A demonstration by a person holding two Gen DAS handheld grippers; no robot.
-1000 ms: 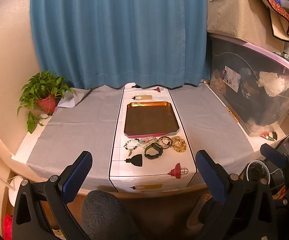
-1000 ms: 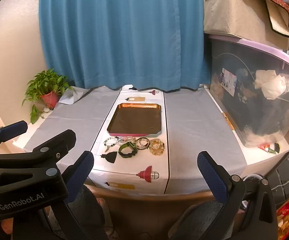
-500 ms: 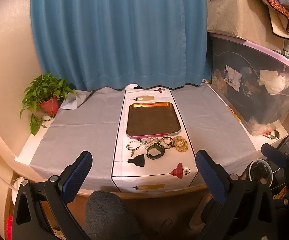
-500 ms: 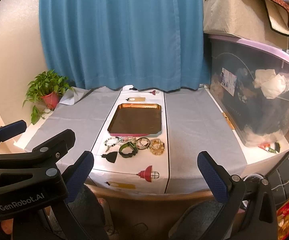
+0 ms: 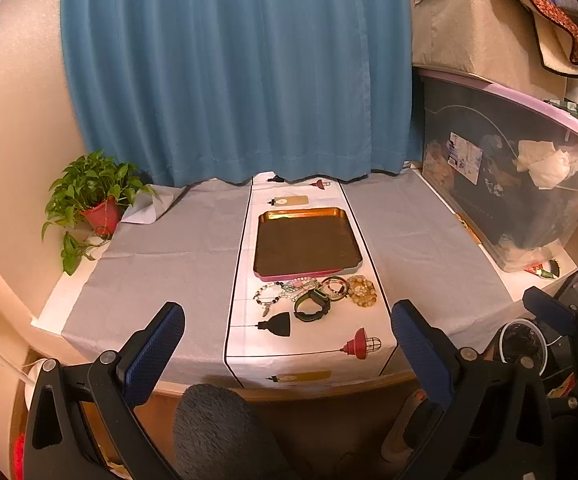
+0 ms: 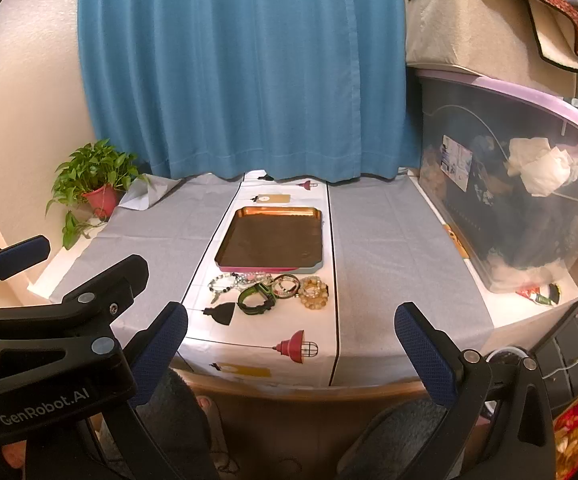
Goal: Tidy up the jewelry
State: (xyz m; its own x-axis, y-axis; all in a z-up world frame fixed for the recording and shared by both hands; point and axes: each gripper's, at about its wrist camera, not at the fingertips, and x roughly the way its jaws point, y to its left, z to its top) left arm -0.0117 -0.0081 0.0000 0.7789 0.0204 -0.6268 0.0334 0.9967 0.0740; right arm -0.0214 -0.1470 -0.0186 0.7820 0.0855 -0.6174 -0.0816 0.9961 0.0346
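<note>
A shallow tray (image 5: 305,242) (image 6: 273,238) with a dark inside and gold rim lies on the white runner in the table's middle. Just in front of it sits a cluster of jewelry: a beaded bracelet (image 5: 268,295) (image 6: 222,282), a dark watch with green trim (image 5: 311,307) (image 6: 255,299), thin bangles (image 5: 334,285) (image 6: 286,285) and a chunky amber bead bracelet (image 5: 361,290) (image 6: 313,291). My left gripper (image 5: 287,338) and right gripper (image 6: 291,336) both hang open, short of the table's front edge, with nothing between their fingers. The left gripper's body (image 6: 49,320) shows in the right wrist view.
A potted plant (image 5: 97,196) stands at the back left. A large clear storage bin (image 5: 521,184) with a beige box (image 5: 477,28) on top fills the right side. A blue curtain (image 5: 233,68) hangs behind. Grey cloth (image 5: 161,264) covers the table beside the runner.
Both views have shifted slightly, and the table and tray sit a little higher and nearer in the left wrist view. The jewelry has not moved and both grippers remain open.
</note>
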